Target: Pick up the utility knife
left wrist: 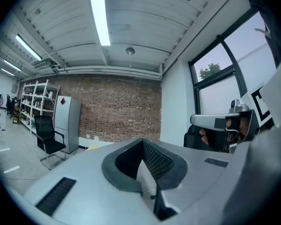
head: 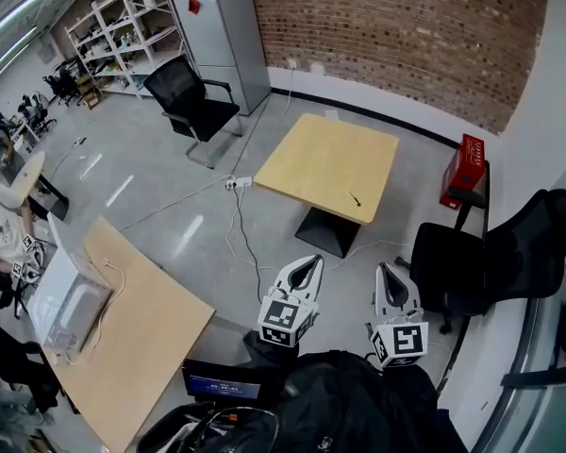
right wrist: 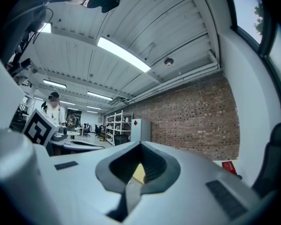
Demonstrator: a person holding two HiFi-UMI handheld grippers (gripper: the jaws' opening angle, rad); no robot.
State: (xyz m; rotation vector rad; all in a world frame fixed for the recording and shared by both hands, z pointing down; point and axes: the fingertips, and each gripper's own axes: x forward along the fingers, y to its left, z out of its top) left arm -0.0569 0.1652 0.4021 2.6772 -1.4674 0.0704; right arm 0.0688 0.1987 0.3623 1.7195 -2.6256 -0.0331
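Note:
A small dark utility knife (head: 356,199) lies near the right front edge of a square light-wood table (head: 311,159), across the floor from me. My left gripper (head: 313,261) and right gripper (head: 381,270) are held side by side close to my body, both pointing toward that table and well short of it. In the left gripper view the left gripper (left wrist: 143,142) has its jaws shut at the tips with nothing between them. In the right gripper view the right gripper (right wrist: 140,145) is likewise shut and empty. A slice of the yellow table (right wrist: 137,173) shows through the gap behind its tips.
A black office chair (head: 472,262) stands right of my grippers, a red crate (head: 464,163) beyond it. A long wooden desk (head: 132,338) with a white device (head: 66,300) runs along the left. A power strip (head: 238,183) with cables lies on the floor. Another chair (head: 193,102) and grey cabinet (head: 228,41) stand at the back.

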